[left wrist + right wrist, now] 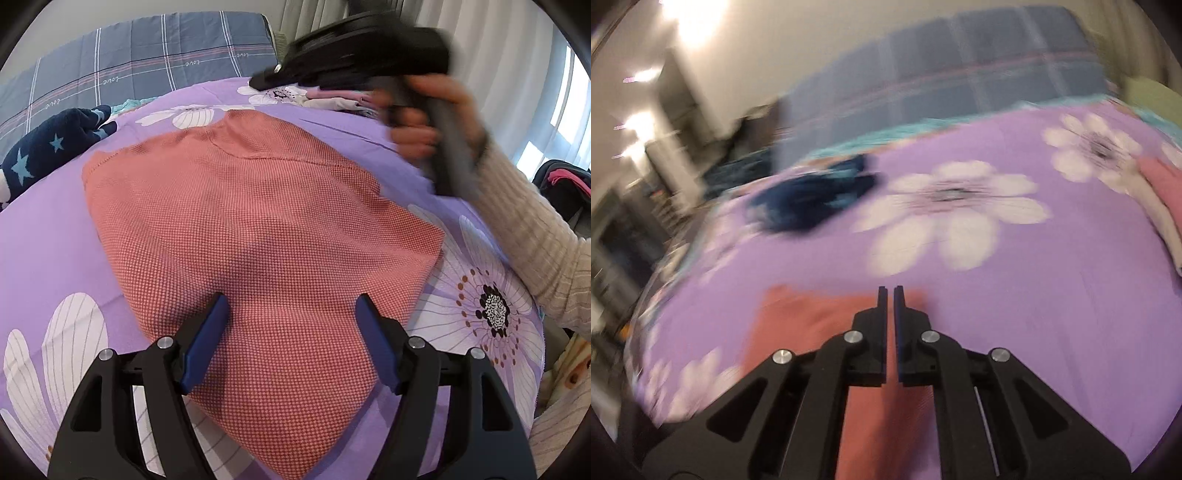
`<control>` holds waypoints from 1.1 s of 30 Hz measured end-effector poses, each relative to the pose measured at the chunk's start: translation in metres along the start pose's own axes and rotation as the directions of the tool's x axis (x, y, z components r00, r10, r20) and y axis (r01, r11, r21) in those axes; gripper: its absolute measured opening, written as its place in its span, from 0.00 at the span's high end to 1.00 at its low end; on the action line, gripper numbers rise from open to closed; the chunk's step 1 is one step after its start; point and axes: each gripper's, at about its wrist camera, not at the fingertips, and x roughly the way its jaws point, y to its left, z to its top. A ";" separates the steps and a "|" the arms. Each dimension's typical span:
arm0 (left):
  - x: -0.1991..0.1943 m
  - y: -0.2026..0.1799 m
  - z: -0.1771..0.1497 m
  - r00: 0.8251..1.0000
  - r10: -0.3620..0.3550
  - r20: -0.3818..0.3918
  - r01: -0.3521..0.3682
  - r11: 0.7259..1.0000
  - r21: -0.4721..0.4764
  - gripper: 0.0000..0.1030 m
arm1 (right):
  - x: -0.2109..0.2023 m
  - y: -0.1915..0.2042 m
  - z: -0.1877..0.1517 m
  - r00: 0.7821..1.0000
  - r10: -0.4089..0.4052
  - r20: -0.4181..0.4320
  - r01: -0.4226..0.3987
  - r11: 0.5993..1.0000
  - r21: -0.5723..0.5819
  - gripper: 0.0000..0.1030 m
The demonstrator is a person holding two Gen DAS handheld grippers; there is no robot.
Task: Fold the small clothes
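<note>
A salmon-pink knit garment lies folded flat on the purple flowered bedspread. My left gripper is open, its blue-padded fingers just above the garment's near part, holding nothing. My right gripper is shut and empty, above the garment's far edge; its view is blurred by motion. In the left wrist view the right gripper's body and the hand that holds it hover blurred over the far right of the bed.
A navy star-patterned garment lies at the far left of the bed, also in the right wrist view. A pile of pink and white clothes sits at the far right. A blue plaid pillow lies beyond.
</note>
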 end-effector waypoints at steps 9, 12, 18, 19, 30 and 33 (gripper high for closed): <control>-0.001 -0.007 0.000 0.999 0.039 0.000 -0.039 0.999 0.030 0.30 | 0.027 0.019 -0.071 0.965 -0.256 -0.056 0.237 0.943 -0.232 0.95; -0.012 -0.007 0.002 0.999 0.041 0.022 -0.041 0.999 0.021 0.30 | 0.016 0.029 -0.072 0.954 -0.299 -0.013 0.285 0.923 -0.256 0.96; -0.040 0.024 0.023 0.988 0.137 0.077 -0.132 0.989 -0.071 0.53 | 0.016 0.010 -0.072 0.978 -0.205 -0.046 0.195 0.966 -0.170 0.96; -0.041 0.030 0.028 0.984 0.160 0.078 -0.153 0.984 -0.086 0.61 | 0.015 0.007 -0.073 0.981 -0.189 -0.050 0.179 0.972 -0.153 0.96; 0.015 0.070 0.046 0.956 0.292 0.010 -0.289 0.949 -0.125 0.77 | 0.019 0.003 -0.074 0.981 -0.176 -0.076 0.166 0.978 -0.123 0.95; 0.016 0.072 0.046 0.958 0.285 0.009 -0.282 0.950 -0.132 0.77 | 0.019 0.004 -0.076 0.981 -0.180 -0.072 0.170 0.977 -0.131 0.95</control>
